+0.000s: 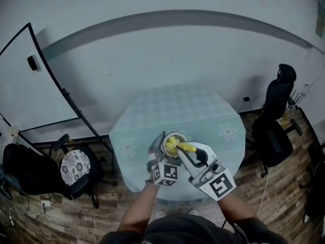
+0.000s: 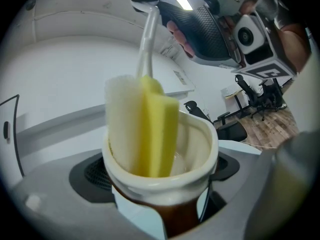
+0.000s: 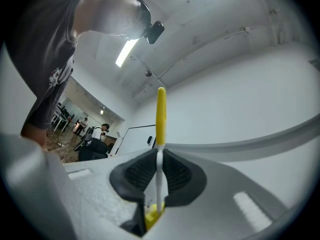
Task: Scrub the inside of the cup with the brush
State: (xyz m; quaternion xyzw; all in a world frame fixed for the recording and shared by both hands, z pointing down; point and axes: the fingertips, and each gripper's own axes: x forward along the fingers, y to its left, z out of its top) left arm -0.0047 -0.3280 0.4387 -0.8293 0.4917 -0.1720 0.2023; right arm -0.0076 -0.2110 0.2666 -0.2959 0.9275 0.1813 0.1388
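Step in hand reads as the scrub itself. My left gripper [image 2: 162, 204] has its jaws clamped on the cup [image 2: 197, 144], pads on the brown lower body, white rim and open mouth facing the camera. In the head view the cup sits over the near part of the round bench [image 1: 203, 111]. I cannot tell whether its base touches the bench or is lifted clear.

My right gripper [image 3: 159, 176] has its jaws closed on the thin stem of the brush [image 3: 160, 114], with the yellow end of the handle sticking out past the pads. The grip looks firm, and no gap shows at the stem.

The sponge head [image 2: 150, 129], white on one side and yellow on the other, is partly down inside the cup. Its top is above the rim, and it is pressed toward one side of the mouth. The bottom of the cup is hidden behind it.

My read is that the brush is inserted and the scrub is under way or about to start. How much wall has been covered is not visible.

The next move calls for driving the sponge deeper toward the base, then twisting or stroking it round the inner wall. The left jaws must hold the cup steady against that push. The thin stem may flex, so pressure should stay moderate.
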